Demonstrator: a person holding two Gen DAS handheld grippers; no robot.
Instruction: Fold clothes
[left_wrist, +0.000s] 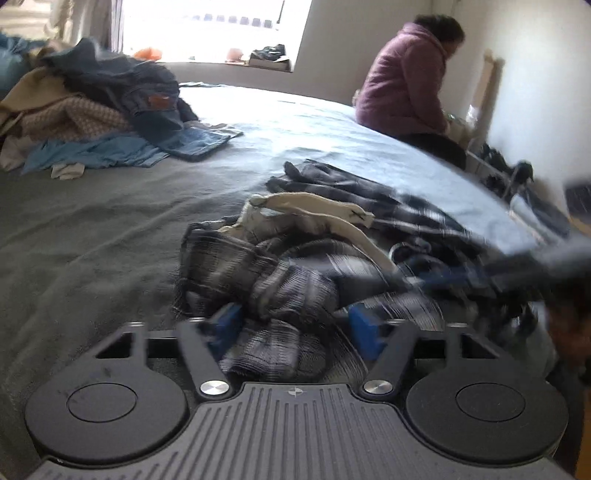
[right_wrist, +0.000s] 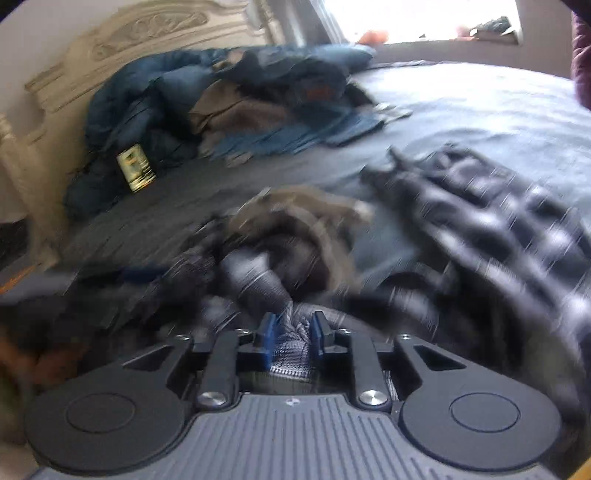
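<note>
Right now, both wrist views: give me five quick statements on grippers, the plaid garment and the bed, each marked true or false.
1. The right gripper is pinching the dark grey-and-white plaid garment. True.
2. The left gripper is clamped shut on fabric. False: its jaws stand wide apart, with plaid cloth lying between them.
3. The pile of unfolded denim and beige clothes sits apart from the plaid garment, farther up the grey bedsheet. True.
4. The plaid garment is neatly folded. False: it lies crumpled.
5. The person in the purple jacket is lying down. False: they are sitting on the bed's far edge.
</note>
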